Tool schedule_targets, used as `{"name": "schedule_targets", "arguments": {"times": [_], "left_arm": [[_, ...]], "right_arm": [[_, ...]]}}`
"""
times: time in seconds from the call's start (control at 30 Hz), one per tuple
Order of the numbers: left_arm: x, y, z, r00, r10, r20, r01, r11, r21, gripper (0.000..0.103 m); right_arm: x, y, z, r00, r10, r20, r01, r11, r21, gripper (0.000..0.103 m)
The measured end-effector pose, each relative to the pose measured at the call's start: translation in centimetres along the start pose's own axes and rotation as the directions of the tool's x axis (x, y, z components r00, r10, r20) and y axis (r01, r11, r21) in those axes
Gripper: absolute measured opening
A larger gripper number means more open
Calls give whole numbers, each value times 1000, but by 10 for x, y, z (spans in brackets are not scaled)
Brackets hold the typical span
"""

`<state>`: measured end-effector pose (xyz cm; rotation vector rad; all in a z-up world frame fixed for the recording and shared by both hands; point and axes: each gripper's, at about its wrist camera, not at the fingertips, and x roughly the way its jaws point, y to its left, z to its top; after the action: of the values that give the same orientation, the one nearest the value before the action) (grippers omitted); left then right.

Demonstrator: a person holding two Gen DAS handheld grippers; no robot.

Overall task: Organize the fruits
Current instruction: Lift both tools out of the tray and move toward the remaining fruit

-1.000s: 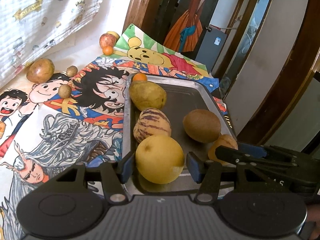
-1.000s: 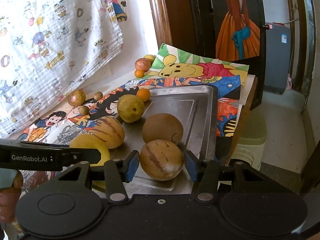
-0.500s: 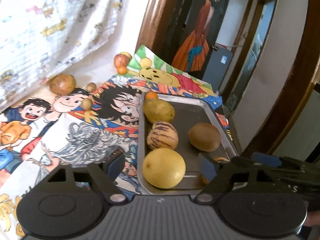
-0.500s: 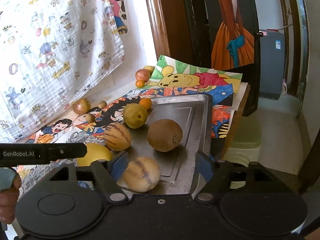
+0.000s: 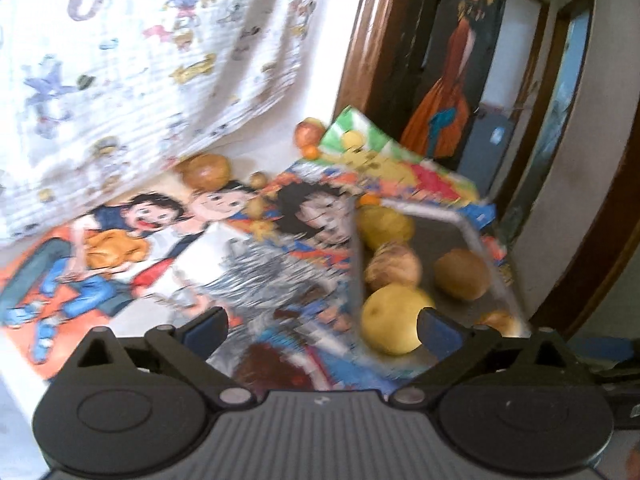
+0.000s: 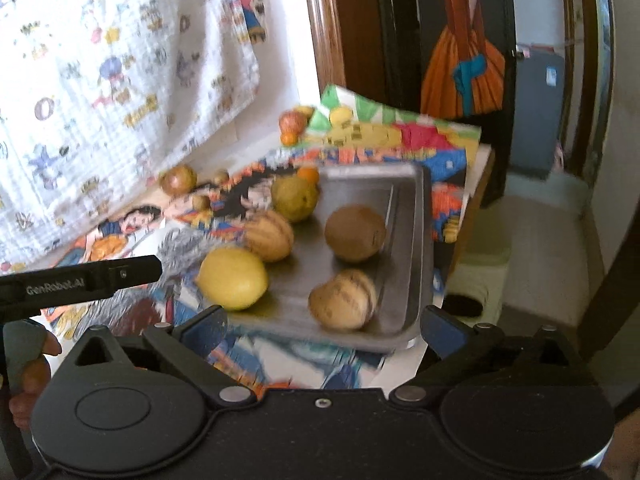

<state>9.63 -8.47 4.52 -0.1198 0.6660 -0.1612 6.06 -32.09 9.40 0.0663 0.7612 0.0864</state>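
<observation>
Both grippers' jaws gape wide and empty, the fruit lying ahead on the metal tray, beyond the right gripper and left gripper.

Metal tray held five fruits: yellow citrus at 8 o'clock, striped melon at 5, brown kiwi-like fruit at centre, second striped melon at 9, green-yellow pear at 11.

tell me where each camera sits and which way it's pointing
Left wrist: on the left hand-held gripper, open, looking forward over the cartoon tablecloth, metal tray at right.
Right wrist: on the right hand-held gripper, open, facing the tray; the left gripper's arm and a person's fingers show at left.
Shared: tray, yellow round fruit, brown fruit.
</observation>
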Motion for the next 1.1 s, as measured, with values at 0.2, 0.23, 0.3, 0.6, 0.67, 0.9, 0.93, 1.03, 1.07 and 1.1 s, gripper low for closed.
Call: {"name": "schedule_targets", "arguments": {"times": [0.2, 0.23, 0.3, 0.6, 0.67, 0.9, 0.93, 1.03, 1.07, 1.1], "left_arm": [[-14, 18, -11, 996, 49, -71, -50, 999, -11, 103], [-17, 22, -12, 996, 52, -70, -53, 998, -17, 103], [-24, 29, -14, 996, 67, -64, -69, 997, -24, 103], [-44, 60, -14, 989, 140, -40, -142, 987, -78, 103], [-46, 66, -13, 987, 154, -36, -157, 983, -91, 103], [-57, 94, 3, 979, 206, 4, -204, 972, -118, 103], [-60, 98, 9, 976, 218, 21, -214, 970, -115, 103], [-69, 107, 30, 964, 257, 72, -249, 963, -101, 103], [-73, 110, 39, 958, 272, 93, -263, 960, -96, 103], [-77, 113, 47, 952, 284, 115, -275, 957, -91, 103]], "right_arm": [[-16, 36, -8, 999, -5, -43, 0, 993, -122, 102], [-20, 42, -9, 999, -10, -37, 5, 989, -148, 102], [-25, 53, -10, 1000, -15, -26, 10, 982, -190, 102], [-35, 81, 7, 1000, 8, 7, -6, 960, -279, 102], [-37, 86, 13, 999, 33, 21, -26, 956, -294, 102], [-52, 112, 67, 973, 219, 70, -197, 951, -239, 103], [-54, 115, 82, 961, 268, 71, -250, 948, -198, 103], [-57, 122, 123, 925, 372, 72, -363, 925, -114, 103], [-59, 125, 137, 918, 387, 84, -379, 920, -104, 103], [-62, 129, 152, 911, 399, 105, -389, 915, -104, 103]]}}
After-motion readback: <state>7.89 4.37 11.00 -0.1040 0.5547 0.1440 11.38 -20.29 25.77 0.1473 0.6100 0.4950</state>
